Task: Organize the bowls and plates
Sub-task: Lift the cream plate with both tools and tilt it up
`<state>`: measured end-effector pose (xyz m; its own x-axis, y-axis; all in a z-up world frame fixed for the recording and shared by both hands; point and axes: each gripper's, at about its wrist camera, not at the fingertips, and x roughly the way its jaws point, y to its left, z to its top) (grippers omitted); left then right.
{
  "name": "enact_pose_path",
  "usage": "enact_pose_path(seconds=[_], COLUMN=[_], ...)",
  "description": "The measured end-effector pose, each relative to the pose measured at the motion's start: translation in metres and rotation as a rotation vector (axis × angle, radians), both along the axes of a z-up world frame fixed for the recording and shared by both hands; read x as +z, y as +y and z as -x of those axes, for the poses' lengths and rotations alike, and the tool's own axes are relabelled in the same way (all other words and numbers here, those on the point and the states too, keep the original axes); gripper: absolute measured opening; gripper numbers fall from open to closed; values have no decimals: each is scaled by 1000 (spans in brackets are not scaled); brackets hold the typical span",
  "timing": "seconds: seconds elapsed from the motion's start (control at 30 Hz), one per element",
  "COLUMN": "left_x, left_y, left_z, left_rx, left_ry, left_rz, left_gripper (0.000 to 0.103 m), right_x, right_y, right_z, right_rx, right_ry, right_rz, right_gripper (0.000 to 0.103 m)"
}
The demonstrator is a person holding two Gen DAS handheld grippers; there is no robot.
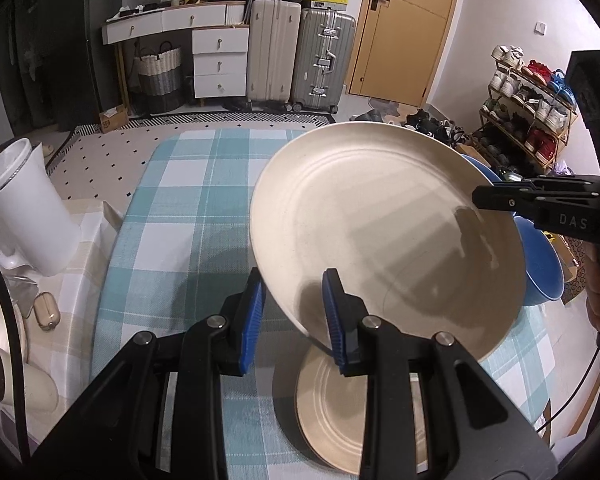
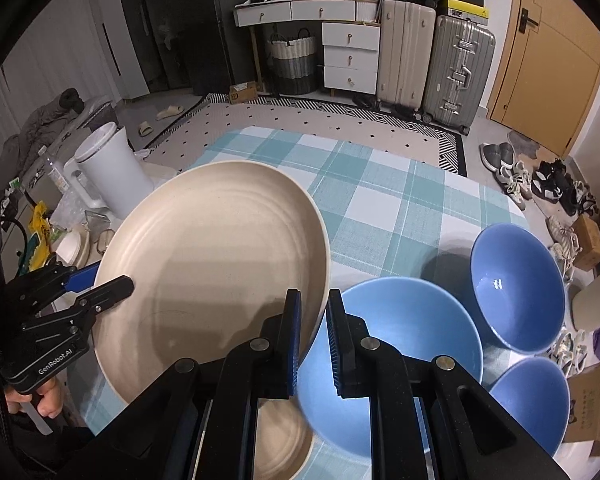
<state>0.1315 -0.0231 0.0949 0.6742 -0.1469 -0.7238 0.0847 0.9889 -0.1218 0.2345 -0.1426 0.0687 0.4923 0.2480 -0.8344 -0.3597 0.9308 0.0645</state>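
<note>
- The fingers (image 1: pixel 252 312) of the left gripper (image 1: pixel 294 316) stood apart on either side of the near rim of the big cream plate (image 1: pixel 384 224), one below and one above; whether they were actually pinching it cannot be told, since a gap showed on the left side.
- The right gripper (image 2: pixel 314 340) had its blue pads (image 2: pixel 294 340) close about the opposite edge of the same plate (image 2: pixel 216 272), and seemed to be gripping it, though the contact itself was hidden by the rim.
- The plate hung tilted in the air above the checked tablecloth (image 1: pixel 188 208), held from two sides, most likely because it is wide and would swing if held at one edge only.
- Straight beneath it a second cream plate (image 1: pixel 332 408) lay flat on the cloth, so the lifted one was probably meant to be stacked onto it.
- Three blue bowls (image 2: pixel 396 352) sat just beside one another on the right part of the table, apart from the plates, which suggests like was being sorted with like.
- A white bin (image 1: pixel 28 208) stood off the table at the left and played no part.
- The risk I judged: the tilt could let the plate slip before it was level over its mate.
</note>
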Motion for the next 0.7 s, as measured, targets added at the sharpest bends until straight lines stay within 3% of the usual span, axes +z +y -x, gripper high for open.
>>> enact_pose_path(seconds=[0.7], left_x=[11], left_y=[3], left_z=[41], left_rx=[-27], left_ry=[-37], left_rz=[-11], left_gripper=[26], right_x=[4], right_y=[-2], right_z=[66], right_rx=[-38], right_ry=[-45], right_rz=[-49], right_gripper=[14])
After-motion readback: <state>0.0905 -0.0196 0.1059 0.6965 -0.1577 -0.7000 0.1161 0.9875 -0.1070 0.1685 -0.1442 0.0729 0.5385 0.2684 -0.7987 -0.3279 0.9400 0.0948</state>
